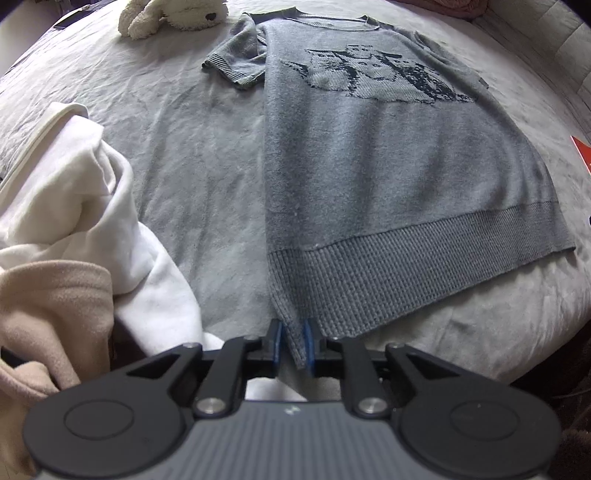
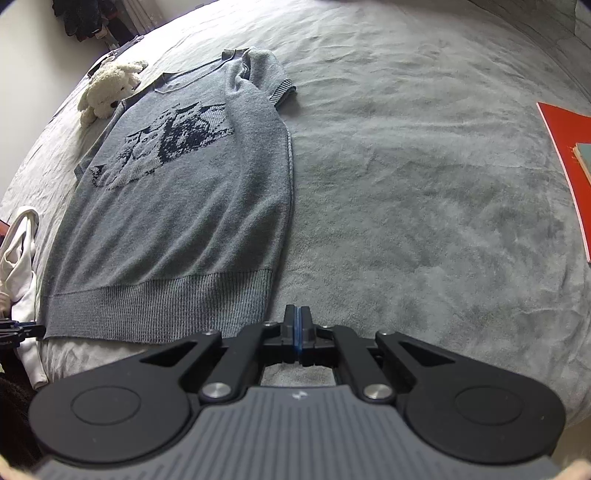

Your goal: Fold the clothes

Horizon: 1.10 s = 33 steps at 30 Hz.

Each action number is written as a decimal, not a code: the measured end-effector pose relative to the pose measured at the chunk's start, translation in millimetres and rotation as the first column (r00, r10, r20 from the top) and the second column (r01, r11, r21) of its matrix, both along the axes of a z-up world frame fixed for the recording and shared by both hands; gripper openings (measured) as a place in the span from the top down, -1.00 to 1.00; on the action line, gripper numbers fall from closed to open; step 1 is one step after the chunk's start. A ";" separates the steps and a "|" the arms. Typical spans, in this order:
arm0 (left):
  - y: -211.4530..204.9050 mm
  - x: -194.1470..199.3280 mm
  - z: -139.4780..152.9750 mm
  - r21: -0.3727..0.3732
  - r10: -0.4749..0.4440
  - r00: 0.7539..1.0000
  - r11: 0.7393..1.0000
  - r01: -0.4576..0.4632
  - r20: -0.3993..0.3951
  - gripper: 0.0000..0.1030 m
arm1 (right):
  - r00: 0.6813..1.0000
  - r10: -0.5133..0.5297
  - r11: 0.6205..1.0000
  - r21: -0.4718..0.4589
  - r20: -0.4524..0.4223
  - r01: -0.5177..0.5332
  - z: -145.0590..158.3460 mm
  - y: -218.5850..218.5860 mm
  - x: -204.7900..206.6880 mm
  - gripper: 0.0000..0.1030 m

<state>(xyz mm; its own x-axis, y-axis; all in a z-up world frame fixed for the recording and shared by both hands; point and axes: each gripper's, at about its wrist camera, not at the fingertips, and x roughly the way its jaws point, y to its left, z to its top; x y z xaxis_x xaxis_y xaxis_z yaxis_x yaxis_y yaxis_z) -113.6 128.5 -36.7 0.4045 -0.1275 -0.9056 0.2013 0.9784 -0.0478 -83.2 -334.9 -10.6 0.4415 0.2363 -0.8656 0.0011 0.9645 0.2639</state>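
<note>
Right now my left hand-held gripper [image 1: 294,345] is clamped on the near left corner of the grey knit sweater [image 1: 388,166], pinching the ribbed hem [image 1: 388,280] between its blue pads [image 1: 307,341]. My right hand-held gripper [image 2: 297,330] has its pads pressed together on nothing and hangs over the bed [image 2: 424,184] just off the hem's right corner.

Beyond the hem, the sweater lies face up and spread flat on the bed, its dark knitted picture [image 1: 376,74] showing. Both short sleeves lie out to the sides, the left sleeve [image 1: 236,62] a little crumpled. No fold shows in the body.

I judge that I am holding the hem corner either to square the sweater up or to begin a fold; this one look fits both. A fold would call for my right pads to part and take the other corner, so both rise evenly and the knit does not drag.

To the sweater's left sits a heap of white and beige clothes [image 1: 74,206]. Past its collar lies a plush dog [image 1: 173,14]; well to its right, a red book [image 2: 565,162].
</note>
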 end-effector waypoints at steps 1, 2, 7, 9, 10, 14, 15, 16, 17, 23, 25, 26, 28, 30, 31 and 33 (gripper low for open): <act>-0.5 0.7 -0.1 0.011 -0.002 1.000 1.000 0.002 0.000 0.60 | 1.000 -0.005 1.000 0.006 0.000 0.005 -0.2 -0.8 3.6 0.92; -0.9 1.5 -0.1 0.022 -0.005 1.000 1.000 0.005 0.000 0.56 | 1.000 -0.012 1.000 0.012 0.002 0.012 -0.3 -1.4 7.2 0.83; -2.2 10.2 7.0 0.055 -0.004 1.000 0.998 0.003 0.026 0.36 | 0.999 -0.040 0.998 0.048 0.009 0.039 -0.4 -4.0 27.0 0.76; -2.8 17.0 12.7 0.040 0.005 0.999 0.999 -0.007 0.039 0.32 | 0.999 -0.051 0.997 0.064 0.007 0.050 -1.4 -6.2 38.1 0.75; -3.2 20.9 15.5 0.030 0.010 0.999 0.999 -0.011 0.043 0.32 | 0.999 -0.054 0.996 0.072 0.007 0.053 -1.9 -6.6 43.4 0.75; -12.5 40.8 25.7 0.005 0.018 0.997 1.000 -0.018 0.074 0.29 | 0.998 -0.062 0.993 0.099 0.003 0.062 -4.7 -7.2 67.3 0.74; -16.0 46.3 27.4 0.002 0.019 0.997 1.000 -0.019 0.079 0.28 | 0.998 -0.061 0.993 0.101 0.002 0.060 -5.6 -6.7 73.4 0.74; -19.7 52.2 28.7 -0.004 0.020 0.996 1.000 -0.020 0.084 0.28 | 0.998 -0.059 0.993 0.104 0.002 0.059 -6.5 -6.1 79.8 0.73; -23.5 58.3 29.4 -0.010 0.021 0.996 1.000 -0.020 0.087 0.27 | 0.998 -0.056 0.993 0.108 0.001 0.056 -7.7 -5.4 86.9 0.72; -51.2 100.1 28.4 -0.026 0.016 0.996 1.000 -0.014 0.086 0.26 | 0.999 -0.036 0.992 0.123 0.004 0.035 -13.7 -5.2 127.0 0.49; -61.6 113.8 27.2 -0.025 0.012 0.996 1.000 -0.010 0.085 0.26 | 1.000 -0.030 0.992 0.127 0.009 0.028 -14.8 -5.7 138.4 0.48; -66.3 120.6 26.1 -0.027 0.009 0.996 1.000 -0.007 0.083 0.26 | 1.000 -0.027 0.991 0.130 0.012 0.026 -15.4 -6.3 143.6 0.49; -75.0 134.0 23.6 -0.033 0.002 0.997 0.999 0.000 0.077 0.26 | 1.000 -0.026 0.990 0.139 0.015 0.024 -16.8 -8.1 153.2 0.48; -84.1 145.2 21.3 -0.036 -0.007 0.997 0.999 0.010 0.072 0.26 | 0.999 -0.028 0.989 0.144 0.018 0.025 -18.8 -10.4 162.0 0.48; -88.5 150.4 20.0 -0.036 -0.013 0.997 0.999 0.016 0.069 0.26 | 0.999 -0.030 0.989 0.145 0.020 0.027 -20.2 -11.4 166.3 0.48; -96.8 160.3 17.3 -0.035 -0.025 0.998 0.999 0.027 0.065 0.26 | 0.999 -0.036 0.988 0.152 0.021 0.032 -23.5 -14.1 174.2 0.48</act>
